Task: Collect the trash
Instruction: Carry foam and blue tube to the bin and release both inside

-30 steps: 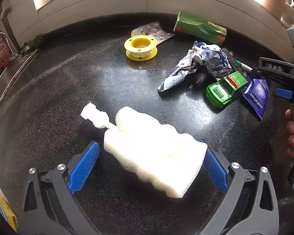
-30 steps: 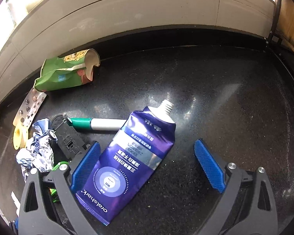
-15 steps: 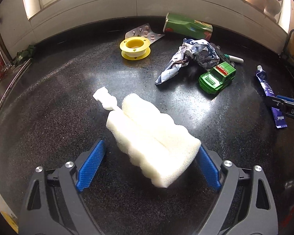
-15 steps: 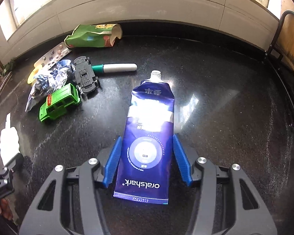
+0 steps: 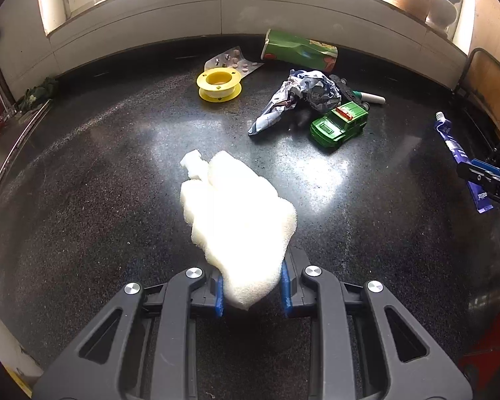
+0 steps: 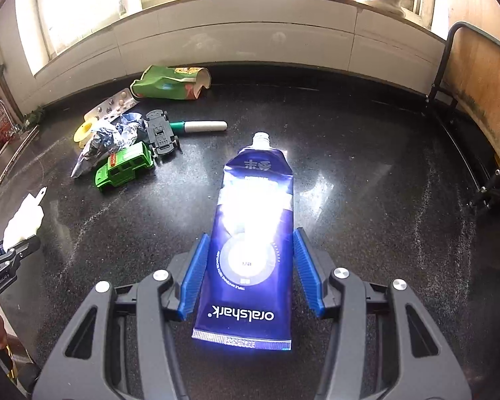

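The left claw (image 5: 251, 291) is closed on the near end of a white foam piece (image 5: 236, 220), its blue pads (image 5: 219, 291) pressed into the foam from both sides so the foam bulges out ahead of the claw over the dark bench (image 5: 83, 200). Whether the foam's far end touches the bench cannot be told.

The right claw (image 6: 250, 266) is narrowed around a blue toothpaste tube (image 6: 250, 250). The tube lies between its pads (image 6: 195, 270), cap end pointing away from the claw. The left pad touches the tube's edge; the right pad looks just beside it, so a firm grip cannot be confirmed.

Ahead of the left claw and to its right lie a crumpled wrapper (image 5: 300, 96) and a green toy car (image 5: 340, 123), close together. Farther ahead are a yellow spool (image 5: 219, 84), a pill strip (image 5: 231, 61) and a green carton (image 5: 300, 51) near the wall. Ahead-left of the right claw, a black toy chassis (image 6: 161, 131) rests beside a marker (image 6: 200, 126).
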Tool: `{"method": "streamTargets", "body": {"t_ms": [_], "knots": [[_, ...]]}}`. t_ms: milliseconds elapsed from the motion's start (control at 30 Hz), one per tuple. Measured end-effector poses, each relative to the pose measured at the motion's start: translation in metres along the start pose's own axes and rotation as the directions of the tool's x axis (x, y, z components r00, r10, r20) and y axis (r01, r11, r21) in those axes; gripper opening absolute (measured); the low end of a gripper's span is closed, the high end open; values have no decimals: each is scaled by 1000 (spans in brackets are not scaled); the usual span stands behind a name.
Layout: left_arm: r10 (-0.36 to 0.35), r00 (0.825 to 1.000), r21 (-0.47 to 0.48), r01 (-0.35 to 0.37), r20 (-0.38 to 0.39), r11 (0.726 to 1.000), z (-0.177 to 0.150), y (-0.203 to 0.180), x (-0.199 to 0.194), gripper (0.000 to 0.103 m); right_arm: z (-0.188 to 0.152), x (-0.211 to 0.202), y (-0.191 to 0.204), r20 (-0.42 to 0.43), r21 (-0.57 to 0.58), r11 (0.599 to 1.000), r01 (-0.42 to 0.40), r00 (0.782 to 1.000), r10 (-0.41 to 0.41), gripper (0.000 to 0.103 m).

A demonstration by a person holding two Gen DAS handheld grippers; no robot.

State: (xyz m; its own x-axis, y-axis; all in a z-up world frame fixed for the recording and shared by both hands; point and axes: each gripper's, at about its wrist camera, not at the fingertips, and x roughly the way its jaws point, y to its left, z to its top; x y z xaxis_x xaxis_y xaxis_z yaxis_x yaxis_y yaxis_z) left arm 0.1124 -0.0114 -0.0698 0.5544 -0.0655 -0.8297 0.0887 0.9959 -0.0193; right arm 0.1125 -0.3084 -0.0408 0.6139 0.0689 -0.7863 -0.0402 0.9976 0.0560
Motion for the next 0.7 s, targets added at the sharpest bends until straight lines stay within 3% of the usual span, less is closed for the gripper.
{"method": "streamTargets", "body": {"t_ms": [433,700], "knots": [[12,1000,6,-12,14,1000,0,2,-10,23,-6,-16,-6,10,15,1000,-2,1000,1,51],[27,998,-7,-27,64,1000,3,18,-42,23,1,-36,36,50,-28,996,-86,995,88,51]]}}
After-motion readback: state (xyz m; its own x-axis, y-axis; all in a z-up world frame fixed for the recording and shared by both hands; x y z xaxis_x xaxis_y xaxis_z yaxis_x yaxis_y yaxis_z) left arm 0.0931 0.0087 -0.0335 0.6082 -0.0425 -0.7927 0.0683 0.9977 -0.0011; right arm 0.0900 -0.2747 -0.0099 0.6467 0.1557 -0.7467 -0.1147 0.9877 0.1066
